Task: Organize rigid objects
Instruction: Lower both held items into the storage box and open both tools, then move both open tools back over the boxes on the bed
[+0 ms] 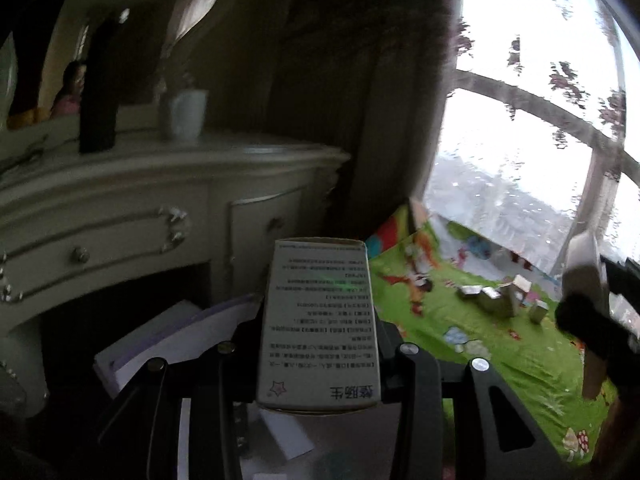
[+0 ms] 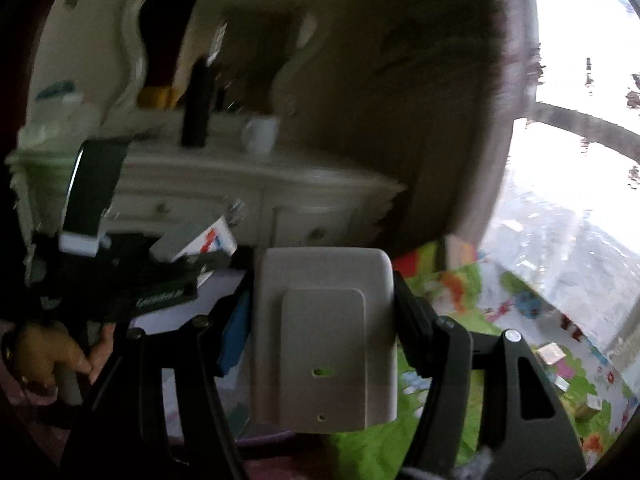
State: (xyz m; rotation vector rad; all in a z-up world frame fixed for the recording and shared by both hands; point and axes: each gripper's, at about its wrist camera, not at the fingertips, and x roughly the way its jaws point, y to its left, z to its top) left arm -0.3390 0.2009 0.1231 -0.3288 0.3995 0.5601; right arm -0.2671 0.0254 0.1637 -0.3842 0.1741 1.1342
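My left gripper (image 1: pixel 318 344) is shut on a white medicine box (image 1: pixel 318 320) with printed text, held upright in the air in front of the dresser. My right gripper (image 2: pixel 324 320) is shut on a grey plastic box (image 2: pixel 326 336) with rounded corners and a raised panel. In the right wrist view the left gripper (image 2: pixel 192 268) shows at the left with its box (image 2: pixel 208 240) and the hand holding it. In the left wrist view the right gripper's body (image 1: pixel 592 308) shows at the right edge. Several small boxes (image 1: pixel 500 298) lie on the green play mat (image 1: pixel 500 344).
A cream dresser (image 1: pixel 160 208) with drawers stands at the left, with a white mug (image 1: pixel 186 114) and a dark bottle (image 1: pixel 100 92) on top. A white and purple bin (image 1: pixel 168 340) sits below the left gripper. A bright window (image 1: pixel 520 140) is at the right.
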